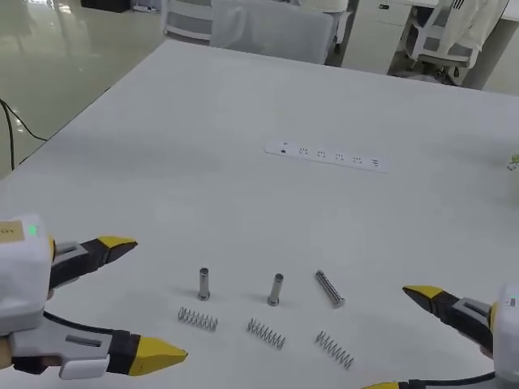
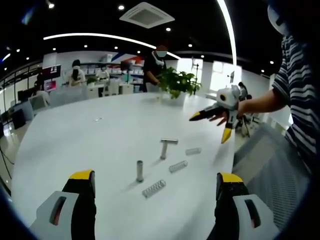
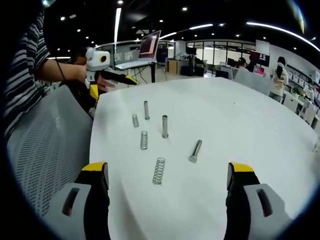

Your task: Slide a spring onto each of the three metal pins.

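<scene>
We see a wide white tabletop (image 1: 243,97) with the task's parts laid out in two short rows near its front edge. In the head view, the back row holds three metal pins. The left-hand pin (image 1: 203,284) stands upright. The middle pin (image 1: 276,289) also stands, leaning a little. The right-hand pin (image 1: 329,289) lies flat on its side at a slant.

Just in front of each pin lies a coil spring, flat on the tabletop and apart from its pin: the left-hand spring (image 1: 198,318), the middle spring (image 1: 266,333) and the right-hand spring (image 1: 334,349). All three springs are loose, and every pin shaft is bare.

The left gripper (image 1: 138,298) hovers at the left of the rows with its yellow-tipped jaws spread wide and nothing between them. It sits near the left-hand pin and spring but touches neither. The right gripper (image 1: 401,340) hangs at the right of the rows, just beside the right-hand spring, with its jaws likewise wide apart and empty. Each gripper view looks along its own open jaws across the pins and springs to the other gripper, which is held above the far side of the rows.

Farther back on the tabletop lies a white power strip (image 1: 328,156), well apart from the parts. Beyond the far edge stands a mesh-backed office chair (image 1: 272,28). The left gripper view also takes in a potted plant (image 2: 180,82) at the far end of the tabletop and a striped sleeve (image 2: 295,75). The right gripper view shows an open laptop (image 3: 150,46) on a desk behind.
</scene>
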Demonstrator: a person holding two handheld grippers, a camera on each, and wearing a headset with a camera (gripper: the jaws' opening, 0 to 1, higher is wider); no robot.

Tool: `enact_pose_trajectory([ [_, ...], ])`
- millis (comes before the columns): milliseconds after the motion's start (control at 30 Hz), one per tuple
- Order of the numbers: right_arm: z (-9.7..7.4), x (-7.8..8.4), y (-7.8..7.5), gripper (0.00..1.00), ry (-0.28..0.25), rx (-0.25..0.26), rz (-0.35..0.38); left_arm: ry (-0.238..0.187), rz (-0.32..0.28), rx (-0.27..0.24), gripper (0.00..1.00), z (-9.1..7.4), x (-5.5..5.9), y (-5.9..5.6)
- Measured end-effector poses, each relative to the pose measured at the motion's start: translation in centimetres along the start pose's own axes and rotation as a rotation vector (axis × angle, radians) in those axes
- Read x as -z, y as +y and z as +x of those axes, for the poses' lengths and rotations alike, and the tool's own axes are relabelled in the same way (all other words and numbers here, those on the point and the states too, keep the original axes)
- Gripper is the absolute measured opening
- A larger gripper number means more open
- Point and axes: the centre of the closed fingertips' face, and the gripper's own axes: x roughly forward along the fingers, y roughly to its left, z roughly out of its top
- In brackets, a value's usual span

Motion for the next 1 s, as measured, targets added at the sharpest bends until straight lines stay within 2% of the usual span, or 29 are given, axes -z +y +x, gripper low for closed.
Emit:
enact_pose_trajectory([
  [200,0.5,-0.5,-0.5,0.99,0.006,-0.007,0.001,0.0,0.001,0.004,0.98,0.1,-0.1,0.0],
  [533,1.5,-1.8,-1.7,0.91,0.012,-0.015,0.025,0.005,0.002,0.009,0.98,0.3,0.0,0.0],
  [733,2.3,-2.6,-2.2,0.82,0.021,-0.025,0.04,0.005,-0.003,0.012,0.98,0.4,0.3,0.0],
  [1000,3.3,-2.7,-2.4,0.67,0.057,-0.054,0.069,-0.002,-0.009,0.016,0.98,0.6,0.6,-0.1],
])
